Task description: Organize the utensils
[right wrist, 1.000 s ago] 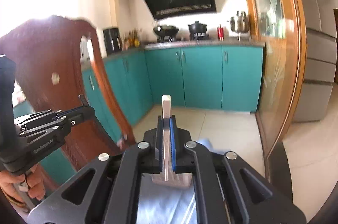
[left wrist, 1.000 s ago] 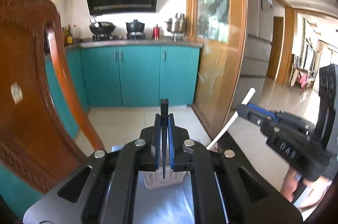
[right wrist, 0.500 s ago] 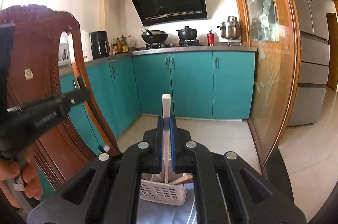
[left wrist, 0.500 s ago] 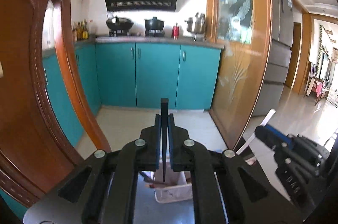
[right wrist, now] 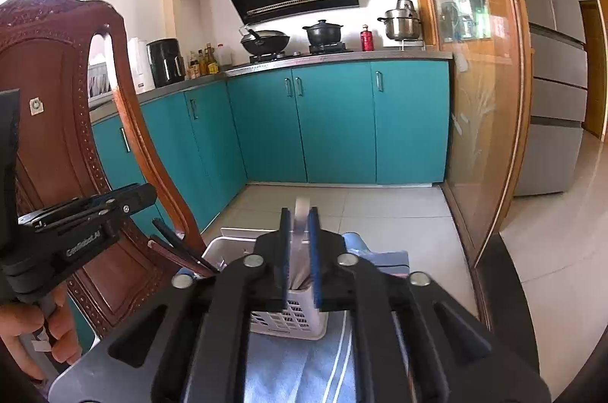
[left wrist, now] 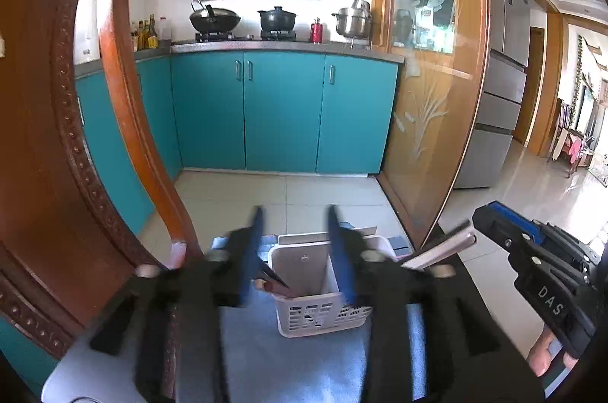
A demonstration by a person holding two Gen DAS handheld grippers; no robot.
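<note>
A white slotted basket stands on a blue cloth, just ahead of both grippers. My left gripper hovers over it, its jaws opening and motion-blurred, with nothing between them. Dark utensils lean out of the basket's left side, also seen as dark utensils in the right wrist view. My right gripper is above the basket, its jaws opening. A flat white utensil stands blurred between them, its lower end in the basket.
A carved wooden chair back rises close on the left. A glass-panelled wooden partition stands to the right. Teal kitchen cabinets and tiled floor lie beyond the table's far edge. A hand holds the left gripper's handle.
Both grippers came down toward the basket. The left jaws opened and the black utensil left them for the basket. The right jaws parted slightly around the white utensil.
</note>
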